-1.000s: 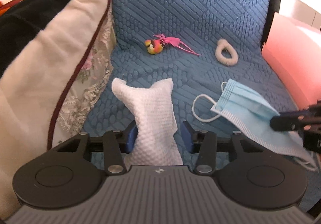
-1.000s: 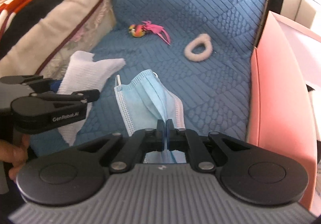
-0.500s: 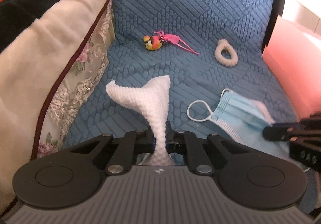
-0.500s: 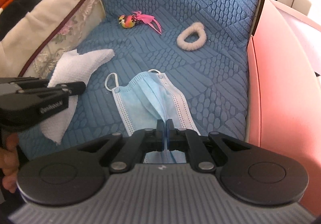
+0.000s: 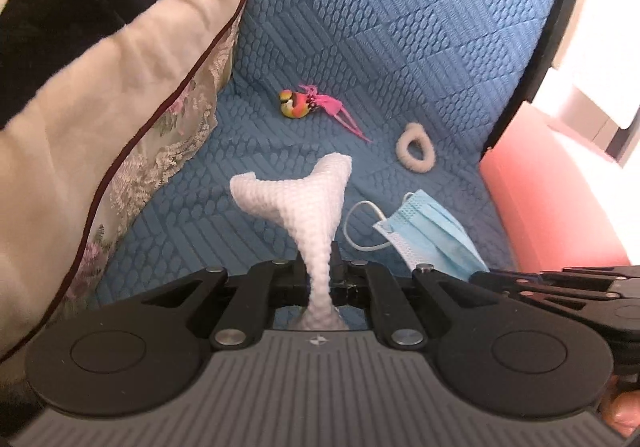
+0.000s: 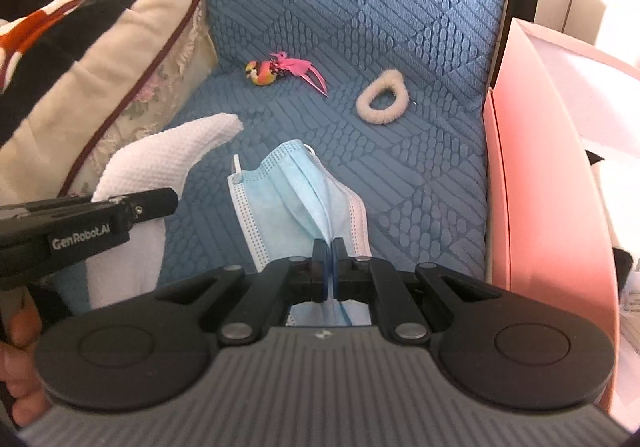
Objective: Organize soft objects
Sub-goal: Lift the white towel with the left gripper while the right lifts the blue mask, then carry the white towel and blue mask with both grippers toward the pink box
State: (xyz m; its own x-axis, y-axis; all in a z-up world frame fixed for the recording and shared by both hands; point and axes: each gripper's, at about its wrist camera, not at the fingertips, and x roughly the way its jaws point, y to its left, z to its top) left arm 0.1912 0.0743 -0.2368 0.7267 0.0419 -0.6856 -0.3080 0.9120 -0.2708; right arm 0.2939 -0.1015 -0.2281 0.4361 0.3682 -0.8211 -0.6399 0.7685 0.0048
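My left gripper (image 5: 320,267) is clenched on the white waffle-weave cloth (image 5: 304,199), pinching it near one end so the fabric gathers into a narrow neck between the pads and fans out above into two loose corners. I took it by that bunched part because a limp cloth gives nothing firm to hold elsewhere. In the right wrist view the cloth hangs clear of the blue quilted seat cover (image 6: 420,175), draped over the side of that gripper.

My right gripper (image 6: 329,267) is clamped on the blue surgical mask (image 6: 296,199), with the pads closed on the pleated middle at its near edge. The far edge and a white ear loop (image 5: 360,223) lie toward the seat (whether they touch the cover I cannot tell).

Both items are in hand side by side over the front of the seat, the cloth to the left of the mask. Two soft things lie untouched farther back: a small multicoloured toy with pink feathers (image 5: 308,109) near the seat's back crease, and a cream fluffy hair tie (image 5: 415,147) to its right. A pink bin (image 6: 536,175) stands against the seat's right edge, beside the mask, and I judge it the likely place for these things. On the left lies a heap of patterned bedding (image 5: 100,95).
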